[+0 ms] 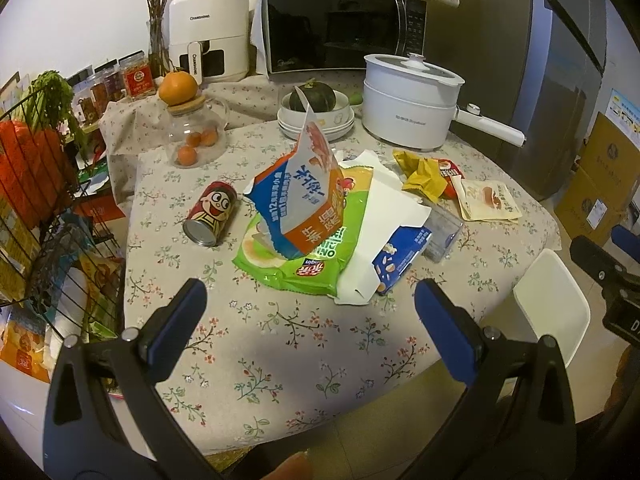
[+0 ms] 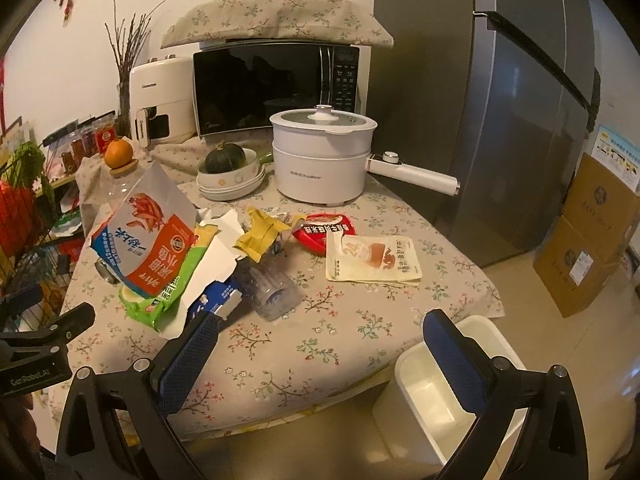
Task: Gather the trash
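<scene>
- The left claw has two black plastic arms with triangular cut-outs, each tipped with a flat blue textured pad.
- A round silver screw sits at the base of each pad.
- The right claw is built the same: black arms, blue pads, silver screws.
- Seen from the right wrist, the left unit's black body carries white lettering.
- A bare fingertip shows, skin pinkish.
</scene>
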`<control>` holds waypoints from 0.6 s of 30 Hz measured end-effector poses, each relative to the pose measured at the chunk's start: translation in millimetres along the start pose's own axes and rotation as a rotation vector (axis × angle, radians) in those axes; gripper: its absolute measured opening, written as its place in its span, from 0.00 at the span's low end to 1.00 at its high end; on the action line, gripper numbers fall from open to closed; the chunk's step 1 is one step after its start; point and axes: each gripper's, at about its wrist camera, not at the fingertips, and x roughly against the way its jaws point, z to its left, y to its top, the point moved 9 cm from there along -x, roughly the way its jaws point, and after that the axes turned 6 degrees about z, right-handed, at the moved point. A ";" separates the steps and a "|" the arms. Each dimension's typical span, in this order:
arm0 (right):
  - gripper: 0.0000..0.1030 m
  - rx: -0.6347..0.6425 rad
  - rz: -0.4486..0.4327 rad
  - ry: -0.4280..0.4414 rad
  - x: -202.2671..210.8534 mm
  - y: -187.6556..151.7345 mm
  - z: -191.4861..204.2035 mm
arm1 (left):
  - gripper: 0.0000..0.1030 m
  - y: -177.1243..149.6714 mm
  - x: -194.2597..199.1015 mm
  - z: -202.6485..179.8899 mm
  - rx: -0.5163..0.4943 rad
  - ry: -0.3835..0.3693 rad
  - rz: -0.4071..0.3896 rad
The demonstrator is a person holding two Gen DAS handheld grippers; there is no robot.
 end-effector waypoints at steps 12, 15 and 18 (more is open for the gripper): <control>1.00 -0.008 0.004 -0.005 3.7 -4.3 -4.1 | 1.00 -2.4 -1.5 -2.2 -0.007 0.005 0.003; 1.00 -0.011 0.004 -0.005 3.0 -4.4 -4.2 | 1.00 -2.3 -1.8 -1.4 -0.007 0.006 0.005; 1.00 -0.010 0.004 -0.007 2.9 -4.6 -4.6 | 1.00 -2.6 -3.1 -0.4 -0.006 0.006 0.010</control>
